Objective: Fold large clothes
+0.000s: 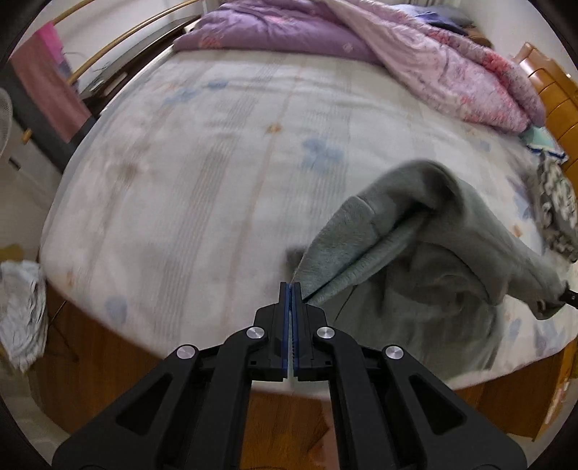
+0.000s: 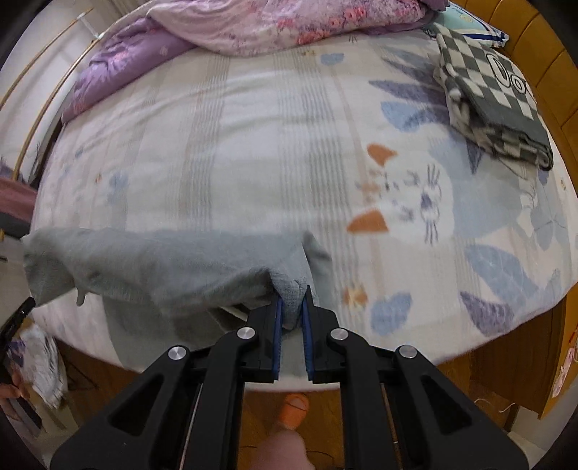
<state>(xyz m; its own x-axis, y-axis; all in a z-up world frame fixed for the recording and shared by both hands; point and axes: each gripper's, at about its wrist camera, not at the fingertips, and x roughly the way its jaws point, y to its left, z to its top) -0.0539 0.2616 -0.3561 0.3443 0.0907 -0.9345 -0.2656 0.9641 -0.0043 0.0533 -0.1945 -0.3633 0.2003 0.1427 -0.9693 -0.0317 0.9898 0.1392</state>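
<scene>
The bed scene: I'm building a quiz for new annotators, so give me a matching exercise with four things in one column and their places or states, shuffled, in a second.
Things:
1. grey garment
2. checkered blanket
3. purple quilt
4. left claw

Places or states:
A. heaped at the far end of the bed
B. shut on a fabric edge
C. held up between both claws, partly draped on the near side of the bed
D. folded, at the bed's far right by the wooden headboard

Pairs: 1-C, 2-D, 3-A, 4-B
</scene>
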